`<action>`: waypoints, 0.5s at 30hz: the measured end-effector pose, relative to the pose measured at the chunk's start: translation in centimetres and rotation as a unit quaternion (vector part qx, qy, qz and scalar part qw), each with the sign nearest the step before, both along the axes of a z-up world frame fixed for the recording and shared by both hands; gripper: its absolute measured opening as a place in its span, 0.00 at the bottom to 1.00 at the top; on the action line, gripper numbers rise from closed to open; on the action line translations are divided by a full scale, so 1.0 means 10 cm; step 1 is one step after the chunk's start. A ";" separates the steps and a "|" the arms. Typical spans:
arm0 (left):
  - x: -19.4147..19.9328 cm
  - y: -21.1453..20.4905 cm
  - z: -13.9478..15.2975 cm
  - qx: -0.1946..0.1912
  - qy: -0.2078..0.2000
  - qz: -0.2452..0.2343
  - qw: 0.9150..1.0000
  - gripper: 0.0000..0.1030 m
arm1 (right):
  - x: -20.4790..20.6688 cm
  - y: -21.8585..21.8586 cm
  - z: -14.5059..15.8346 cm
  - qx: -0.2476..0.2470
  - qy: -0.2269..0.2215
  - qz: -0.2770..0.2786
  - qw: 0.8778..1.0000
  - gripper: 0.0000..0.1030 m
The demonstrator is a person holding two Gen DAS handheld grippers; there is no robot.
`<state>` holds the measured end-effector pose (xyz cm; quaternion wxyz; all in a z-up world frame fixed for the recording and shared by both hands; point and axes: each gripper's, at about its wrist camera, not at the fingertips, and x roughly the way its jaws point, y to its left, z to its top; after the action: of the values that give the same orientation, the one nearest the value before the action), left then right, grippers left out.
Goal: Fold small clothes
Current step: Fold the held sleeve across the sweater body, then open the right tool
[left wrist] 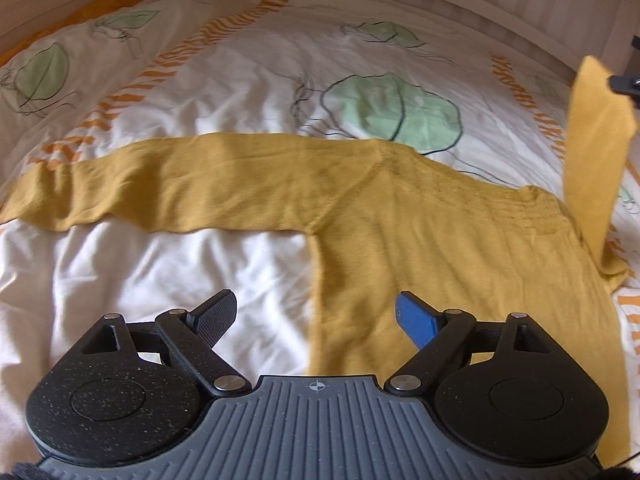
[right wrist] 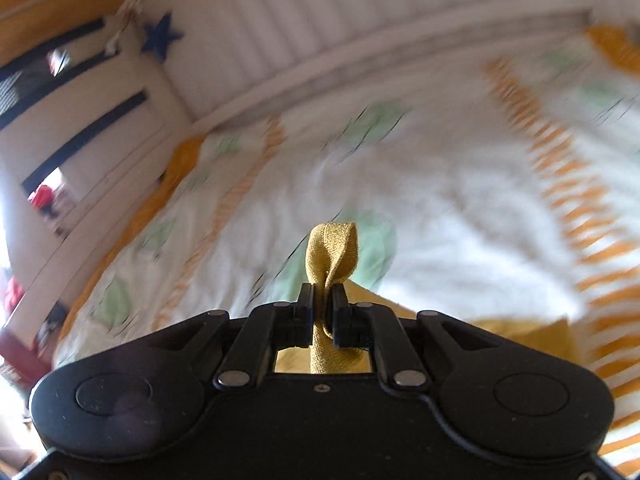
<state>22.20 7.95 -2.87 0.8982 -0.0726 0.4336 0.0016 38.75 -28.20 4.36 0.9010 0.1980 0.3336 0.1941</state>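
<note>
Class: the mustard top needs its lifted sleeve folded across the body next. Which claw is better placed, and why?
Right. The right claw is already shut on the lifted sleeve of the mustard top. The left claw is open and holds nothing, above the top's edge.

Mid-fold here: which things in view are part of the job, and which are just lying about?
Part of the job:
- mustard long-sleeved top
- its lifted sleeve, pinched in the right gripper
- left gripper, open and empty

Just there:
- leaf-print duvet
- white bed frame
- blue star
</note>
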 end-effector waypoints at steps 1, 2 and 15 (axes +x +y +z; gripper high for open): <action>-0.02 0.06 -0.01 0.001 0.001 0.005 1.000 0.84 | 0.04 0.17 -0.11 -0.001 0.007 0.011 1.000 0.14; -0.04 0.12 -0.02 0.000 0.003 0.011 1.000 0.84 | 0.07 0.33 -0.21 -0.006 0.014 0.021 1.000 0.14; -0.05 0.35 -0.13 -0.012 0.016 0.025 0.999 0.84 | -0.04 1.35 -1.11 -0.001 0.046 0.096 0.994 0.38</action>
<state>21.74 11.41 -4.17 0.8898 -0.0939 0.4462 0.0197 38.37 -14.73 -6.75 0.8624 0.1727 0.3921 0.2697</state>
